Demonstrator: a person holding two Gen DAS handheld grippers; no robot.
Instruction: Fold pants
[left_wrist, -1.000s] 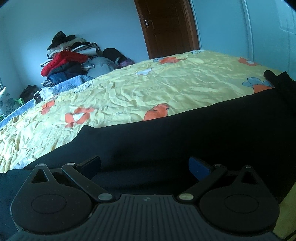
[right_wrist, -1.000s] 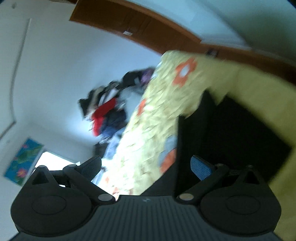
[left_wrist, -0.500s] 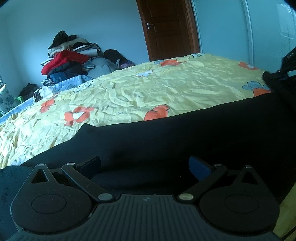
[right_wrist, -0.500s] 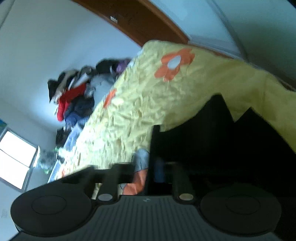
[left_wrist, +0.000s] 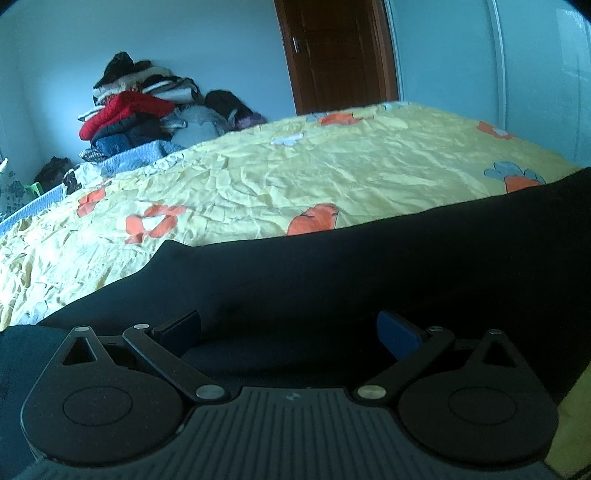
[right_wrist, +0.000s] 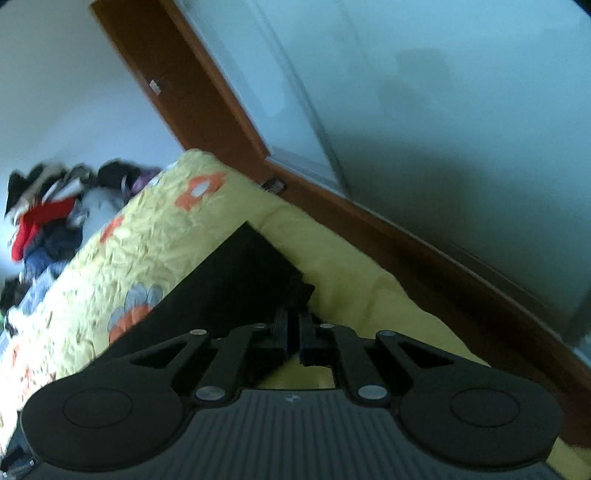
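While our right hand-held gripper (right_wrist: 293, 341) pinches the pants (right_wrist: 236, 280) hem at lower centre, jaws easing apart (left hand-held gripper (left_wrist: 288, 332) wide), we risk dropping it onto the bed (right_wrist: 351, 273).

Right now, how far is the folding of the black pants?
Barely begun: the pants lie spread across the bed, no fold visible. In hand: right gripper, jaws opening, has their corner between them; left gripper open over them. All folds remain.

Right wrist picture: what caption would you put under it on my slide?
Right gripper, jaws nearly shut and opening, pinching the black pants at their corner on the yellow flowered bedsheet.
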